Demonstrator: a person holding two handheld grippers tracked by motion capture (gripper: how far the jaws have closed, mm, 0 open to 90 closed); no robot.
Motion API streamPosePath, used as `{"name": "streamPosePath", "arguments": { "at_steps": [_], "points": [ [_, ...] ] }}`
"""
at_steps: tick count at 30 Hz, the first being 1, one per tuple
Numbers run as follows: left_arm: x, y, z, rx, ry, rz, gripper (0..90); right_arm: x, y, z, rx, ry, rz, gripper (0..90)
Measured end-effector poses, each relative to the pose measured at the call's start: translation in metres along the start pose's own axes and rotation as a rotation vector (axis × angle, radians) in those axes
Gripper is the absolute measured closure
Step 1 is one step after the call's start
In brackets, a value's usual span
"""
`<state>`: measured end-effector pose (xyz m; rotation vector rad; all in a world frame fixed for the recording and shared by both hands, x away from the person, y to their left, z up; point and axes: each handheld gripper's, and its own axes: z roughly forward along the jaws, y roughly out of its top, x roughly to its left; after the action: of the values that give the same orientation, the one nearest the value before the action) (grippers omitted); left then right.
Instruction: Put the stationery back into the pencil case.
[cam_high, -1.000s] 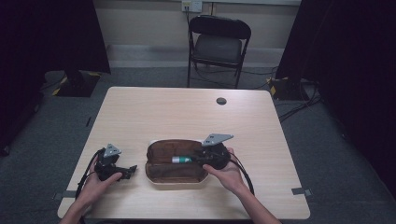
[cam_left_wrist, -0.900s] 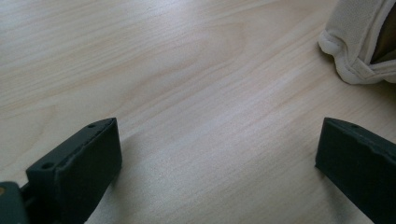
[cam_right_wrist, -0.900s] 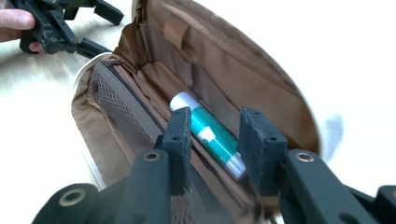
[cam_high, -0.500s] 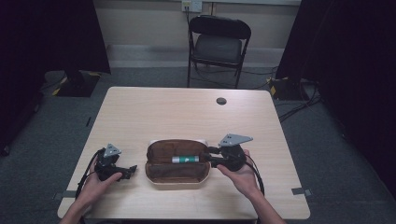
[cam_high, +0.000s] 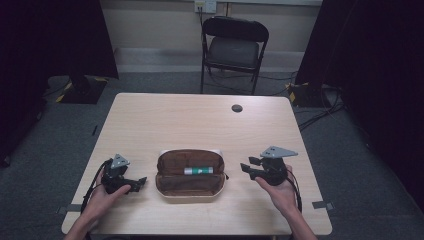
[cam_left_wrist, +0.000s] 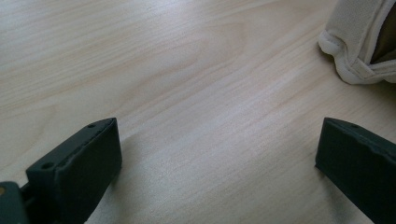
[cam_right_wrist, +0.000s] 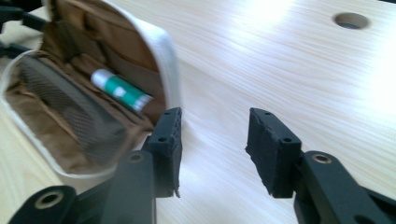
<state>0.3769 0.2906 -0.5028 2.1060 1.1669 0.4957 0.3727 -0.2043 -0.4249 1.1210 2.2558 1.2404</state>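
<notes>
High view: an open, oval fabric pouch with a cream outer shell and brown lining (cam_high: 190, 177) lies flat on the light wood-grain tabletop (cam_high: 200, 125), near its front edge and between the two hands. A small cylindrical stick with a green label and white cap (cam_high: 198, 171) lies inside the pouch, along its far half, cap end toward the right.

Left gripper (cam_high: 137, 183) sits on the tabletop just left of the pouch, apart from it, held by the person's left hand (cam_high: 107, 192). Left gripper view: its two black jaws stand wide apart with bare tabletop between them; the gripper is released and holds nothing. A cream corner of the pouch (cam_left_wrist: 359, 46) appears at the upper right, clear of both jaws.

Right gripper (cam_high: 246, 168) is held by the right hand (cam_high: 277, 190) to the right of the pouch, with a gap of bare tabletop between its tip and the pouch's right end. Right gripper view: its jaws have just been opening and now stand parted, with nothing between them; the gripper (cam_right_wrist: 214, 140) is released. The pouch's open end (cam_right_wrist: 84, 93) and the stick (cam_right_wrist: 122, 90) inside it lie beyond the left-hand jaw. A round cable hole in the tabletop (cam_right_wrist: 350, 20) shows at the far right.
</notes>
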Motion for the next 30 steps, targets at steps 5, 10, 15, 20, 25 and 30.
{"name": "streamPosePath", "arguments": {
  "at_steps": [5, 10, 15, 20, 25, 30],
  "points": [
    [0.000, 0.000, 0.000, -0.003, 0.000, -0.004, 0.0, -0.017, -0.011, -0.008, 0.006, -0.067, 0.030, 47.3],
    [0.000, 0.000, 0.000, -0.003, 0.000, -0.004, 0.0, -0.036, -0.023, -0.014, 0.023, -0.124, 0.070, 38.5],
    [0.000, 0.000, 0.000, 0.000, 0.000, 0.000, 0.0, -0.059, -0.039, -0.008, 0.062, -0.181, 0.117, 30.6],
    [0.000, 0.000, 0.000, 0.000, 0.000, 0.000, 0.0, -0.075, -0.053, 0.003, 0.125, -0.243, 0.134, 23.1],
    [0.000, 0.000, 0.000, 0.000, 0.000, 0.000, 0.0, -0.083, -0.064, 0.013, 0.187, -0.297, 0.136, 19.0],
    [0.000, 0.000, 0.000, 0.000, 0.000, -0.001, 0.0, -0.083, -0.070, 0.016, 0.143, -0.341, 0.157, 14.0]
  ]
}}
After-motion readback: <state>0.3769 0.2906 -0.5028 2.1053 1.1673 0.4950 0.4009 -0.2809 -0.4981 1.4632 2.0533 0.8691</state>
